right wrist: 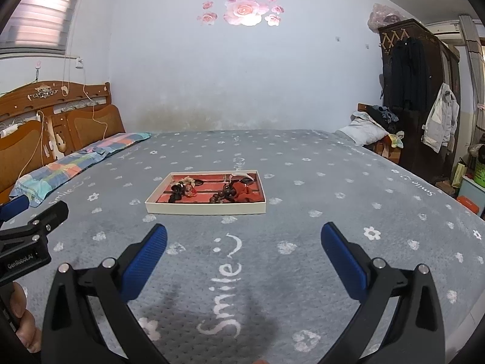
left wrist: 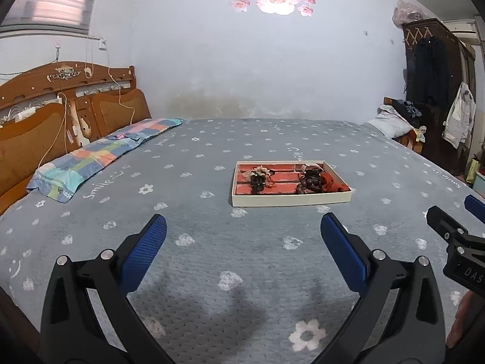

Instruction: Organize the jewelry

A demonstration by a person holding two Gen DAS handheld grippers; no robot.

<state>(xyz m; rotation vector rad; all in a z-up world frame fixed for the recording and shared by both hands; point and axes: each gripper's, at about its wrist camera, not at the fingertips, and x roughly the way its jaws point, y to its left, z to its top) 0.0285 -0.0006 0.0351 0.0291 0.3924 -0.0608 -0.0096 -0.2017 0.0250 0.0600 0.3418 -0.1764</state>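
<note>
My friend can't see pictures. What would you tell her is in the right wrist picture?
A shallow cream tray with a red lining sits on a grey flowered bedspread, holding dark bead bracelets and other jewelry. The open right gripper points toward it with nothing between its blue pads. A wooden headboard stands at the left.

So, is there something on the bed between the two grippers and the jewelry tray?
No, nothing visible. Only bare grey blanket lies between the open left gripper, the open right gripper and the jewelry tray. The pillow lies far off to the left.
</note>
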